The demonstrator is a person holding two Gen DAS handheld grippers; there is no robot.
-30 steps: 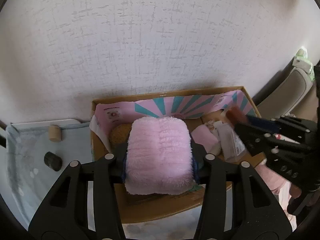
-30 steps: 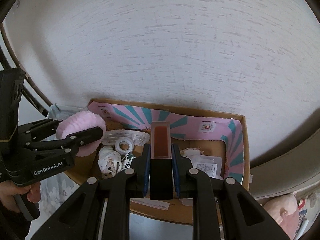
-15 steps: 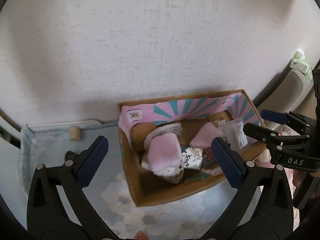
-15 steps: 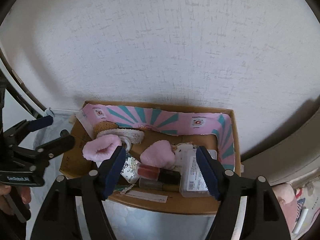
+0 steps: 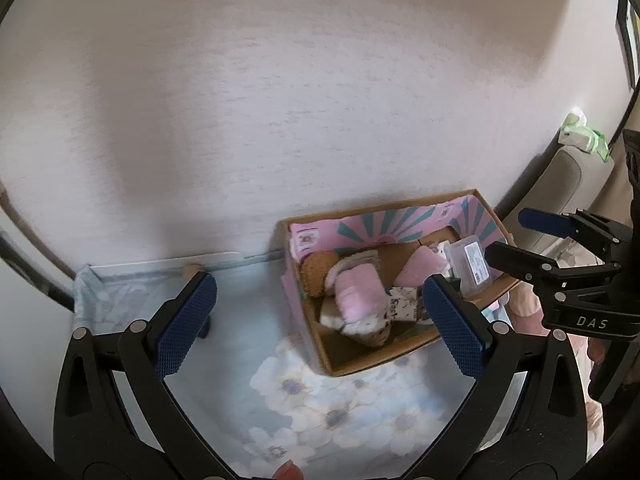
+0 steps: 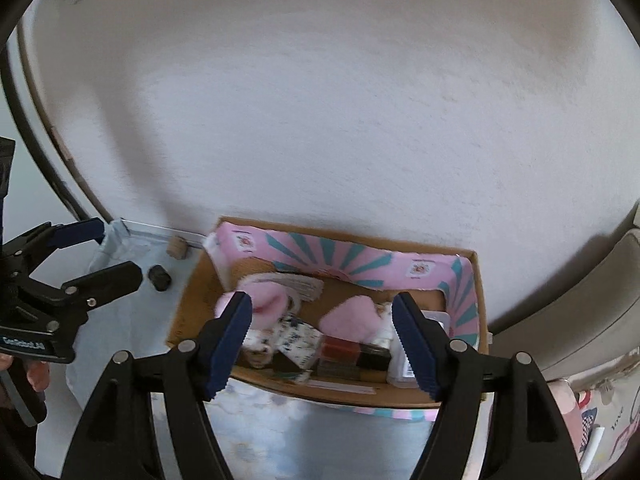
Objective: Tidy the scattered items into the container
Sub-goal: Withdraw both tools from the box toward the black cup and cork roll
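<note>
A cardboard box (image 5: 404, 354) with a pink and teal lining stands against the wall; it also shows in the right wrist view (image 6: 478, 304). Inside lie a rolled pink fluffy cloth (image 5: 358, 296) (image 6: 268, 304), a second pink pad (image 6: 350, 320), a dark red bottle (image 6: 340, 350), a clear plastic case (image 5: 470, 258) and a patterned small box (image 6: 300, 338). My left gripper (image 5: 320, 328) is open and empty, above the floral cloth to the box's front left. My right gripper (image 6: 322, 346) is open and empty, above the box's front edge.
A cork (image 6: 176, 248) and a small black cylinder (image 6: 160, 278) lie on the pale blue floral cloth (image 5: 320, 404) left of the box. A beige chair (image 5: 560, 184) stands to the right. The wall rises right behind the box.
Both grippers opened: the left let the pink cloth fall into the box, the right let go of the red bottle. Both have since pulled back and up from the box.
</note>
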